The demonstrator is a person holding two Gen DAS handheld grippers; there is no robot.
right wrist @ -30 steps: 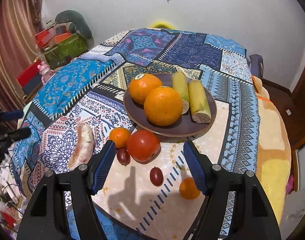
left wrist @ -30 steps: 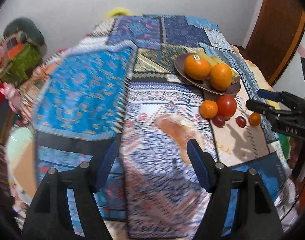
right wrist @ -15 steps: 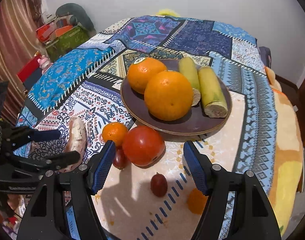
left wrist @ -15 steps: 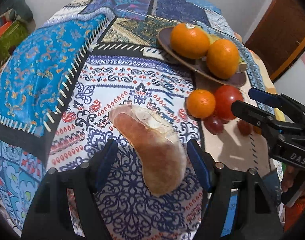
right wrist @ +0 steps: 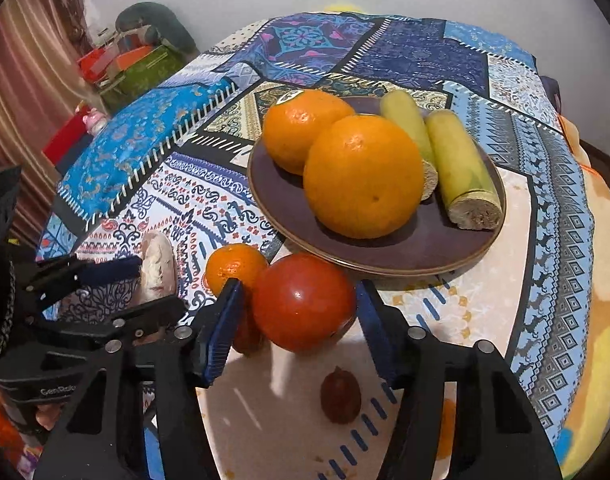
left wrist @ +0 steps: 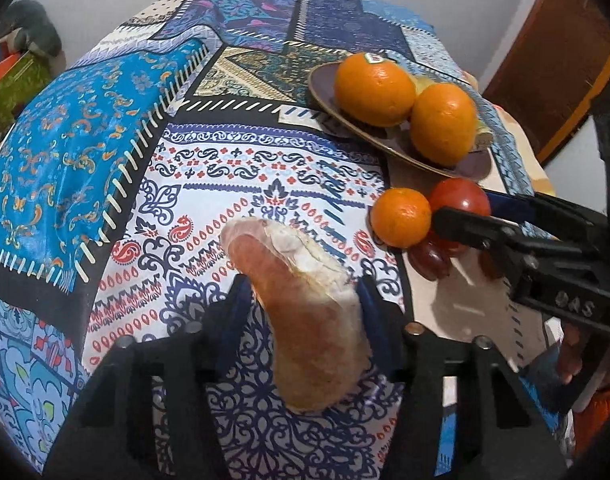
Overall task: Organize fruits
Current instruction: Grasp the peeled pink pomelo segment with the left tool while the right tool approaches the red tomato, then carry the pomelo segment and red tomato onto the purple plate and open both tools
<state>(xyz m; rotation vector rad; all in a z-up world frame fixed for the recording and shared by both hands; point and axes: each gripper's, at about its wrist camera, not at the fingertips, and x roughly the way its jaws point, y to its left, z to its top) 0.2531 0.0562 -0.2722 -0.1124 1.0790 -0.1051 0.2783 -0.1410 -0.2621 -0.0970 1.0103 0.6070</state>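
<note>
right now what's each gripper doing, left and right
Left gripper: closed on the pink peeled fruit.
Right gripper: open, fingers either side of the red tomato.

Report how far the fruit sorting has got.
Done: two oranges and two green stalks lie on the brown plate.
In hand: the left hand-held gripper straddles the pinkish peeled fruit; the right hand-held gripper brackets the red tomato, jaws open.
Left: the small orange and the dark dates are off the plate.
</note>
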